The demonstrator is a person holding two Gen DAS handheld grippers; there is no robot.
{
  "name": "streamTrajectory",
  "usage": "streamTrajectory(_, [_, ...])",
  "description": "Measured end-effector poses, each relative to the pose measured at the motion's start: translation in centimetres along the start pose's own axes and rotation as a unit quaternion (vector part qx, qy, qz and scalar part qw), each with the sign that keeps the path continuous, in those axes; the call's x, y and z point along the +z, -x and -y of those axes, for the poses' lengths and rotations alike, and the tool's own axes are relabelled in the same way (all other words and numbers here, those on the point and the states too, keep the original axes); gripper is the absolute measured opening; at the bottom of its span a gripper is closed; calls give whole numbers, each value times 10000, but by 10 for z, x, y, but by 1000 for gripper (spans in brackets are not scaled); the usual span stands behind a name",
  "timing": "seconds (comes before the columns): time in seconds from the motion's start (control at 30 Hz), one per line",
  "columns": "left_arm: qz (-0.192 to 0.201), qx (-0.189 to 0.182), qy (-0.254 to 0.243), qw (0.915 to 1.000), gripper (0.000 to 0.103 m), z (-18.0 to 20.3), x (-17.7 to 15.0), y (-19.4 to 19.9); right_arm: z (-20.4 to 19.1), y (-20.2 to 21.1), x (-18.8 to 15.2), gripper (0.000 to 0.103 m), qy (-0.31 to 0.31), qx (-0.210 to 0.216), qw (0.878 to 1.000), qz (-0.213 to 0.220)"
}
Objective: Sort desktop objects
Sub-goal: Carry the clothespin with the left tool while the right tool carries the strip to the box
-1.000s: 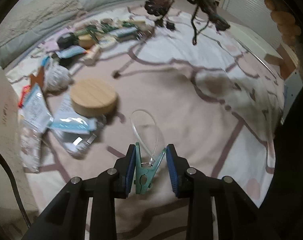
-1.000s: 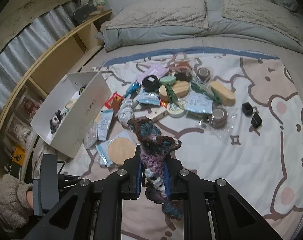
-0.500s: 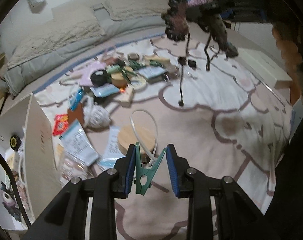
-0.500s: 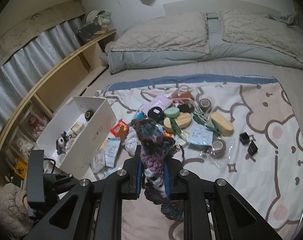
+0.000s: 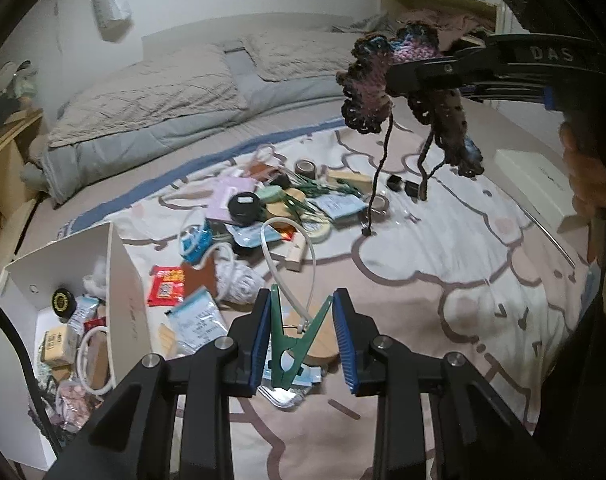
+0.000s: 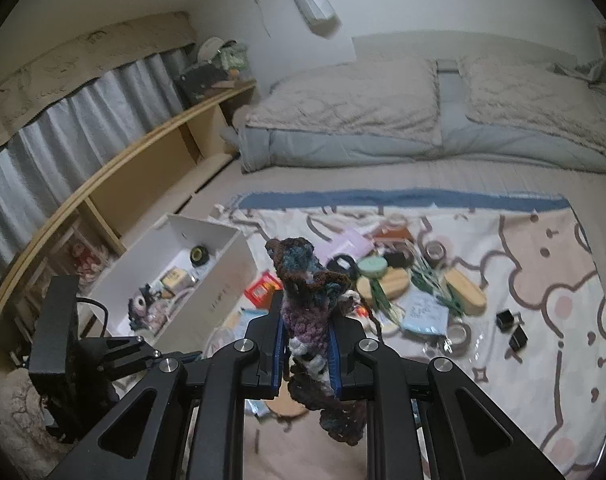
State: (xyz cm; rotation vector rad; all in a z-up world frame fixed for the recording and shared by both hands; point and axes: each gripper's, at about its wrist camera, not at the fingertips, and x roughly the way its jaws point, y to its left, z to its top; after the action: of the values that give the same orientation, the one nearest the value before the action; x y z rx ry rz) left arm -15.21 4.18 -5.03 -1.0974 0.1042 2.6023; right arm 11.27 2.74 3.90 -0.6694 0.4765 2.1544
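Observation:
My left gripper [image 5: 302, 336] is shut on a green clothes peg [image 5: 291, 340] that carries a white plastic loop [image 5: 289, 256]; it hangs above a round wooden lid [image 5: 319, 354] on the patterned blanket [image 5: 443, 280]. My right gripper [image 6: 305, 350] is shut on a dark purple and blue crocheted piece [image 6: 309, 304], held high over the bed; the same crocheted piece [image 5: 387, 84] trails yarn strands at the upper right of the left wrist view. A white open box [image 5: 123, 304], with small items inside, stands to the left; the white box [image 6: 219, 280] also shows in the right wrist view.
A pile of small things [image 5: 287, 208] lies mid-blanket: tape rolls, packets, wooden blocks, a black round tin. Two black binder clips [image 6: 511, 328] lie to the right. A white flat box [image 5: 535, 184] sits at the far right. Grey pillows [image 6: 363, 104] and a wooden shelf [image 6: 123, 164] border the bed.
Both grippers have risen and tilted up, each keeping its hold. More of the bed, pillows and the white box has come into view, and the objects on the blanket look farther away.

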Motion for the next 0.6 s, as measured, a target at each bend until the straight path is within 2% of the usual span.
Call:
streamTrajectory(0.33, [499,267,440,9974,30,-35,15,34,-40,10,25,18,350,283,9971,611])
streamTrajectory(0.6, [952,534,796,9908,30,-73,22,68,-70,5,35,18,693,372,9939,773])
